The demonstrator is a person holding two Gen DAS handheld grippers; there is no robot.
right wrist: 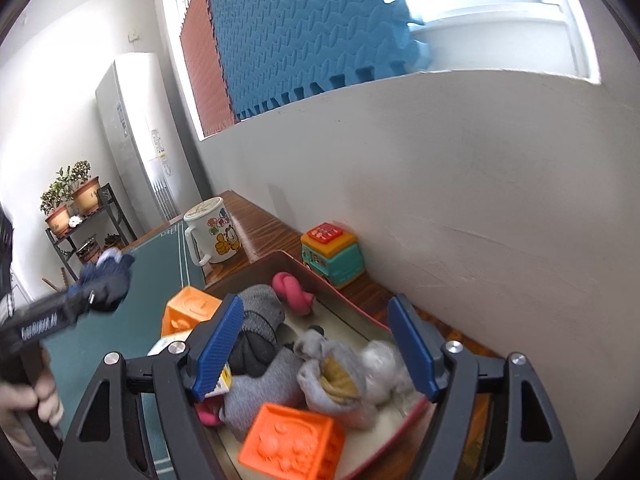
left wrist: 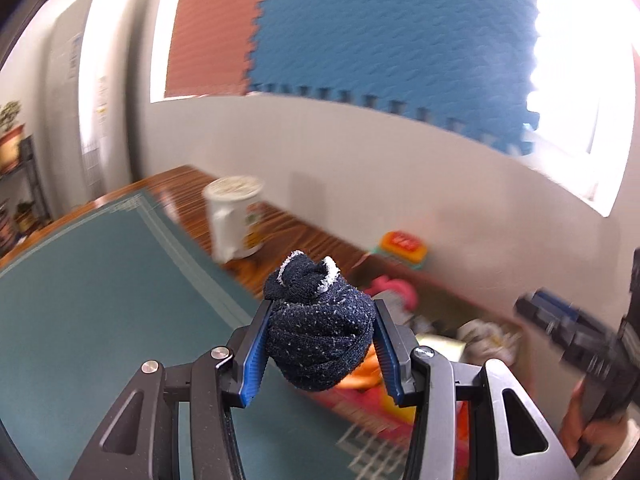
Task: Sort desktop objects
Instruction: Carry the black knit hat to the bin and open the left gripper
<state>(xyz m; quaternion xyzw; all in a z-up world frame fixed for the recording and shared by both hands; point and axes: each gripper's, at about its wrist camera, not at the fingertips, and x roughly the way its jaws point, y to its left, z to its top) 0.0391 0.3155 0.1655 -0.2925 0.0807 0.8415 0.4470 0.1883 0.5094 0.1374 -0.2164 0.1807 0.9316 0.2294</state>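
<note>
My left gripper [left wrist: 320, 332] is shut on a rolled navy sock [left wrist: 318, 328] and holds it in the air above the green mat [left wrist: 100, 300]; the sock also shows at the left of the right wrist view [right wrist: 106, 280]. My right gripper [right wrist: 316, 344] is open and empty, hovering over an open box [right wrist: 344, 292]. The box holds rolled grey socks [right wrist: 332, 380], a pink knotted sock [right wrist: 294, 286], a dark sock [right wrist: 252, 350] and two orange cubes [right wrist: 292, 442].
A white cartoon mug [right wrist: 212, 232] stands on the wooden desk [right wrist: 256, 224] behind the mat. A toy bus [right wrist: 332, 256] sits by the white wall [right wrist: 480, 200] beyond the box. A plant shelf [right wrist: 76, 216] and an air conditioner [right wrist: 136, 132] stand far left.
</note>
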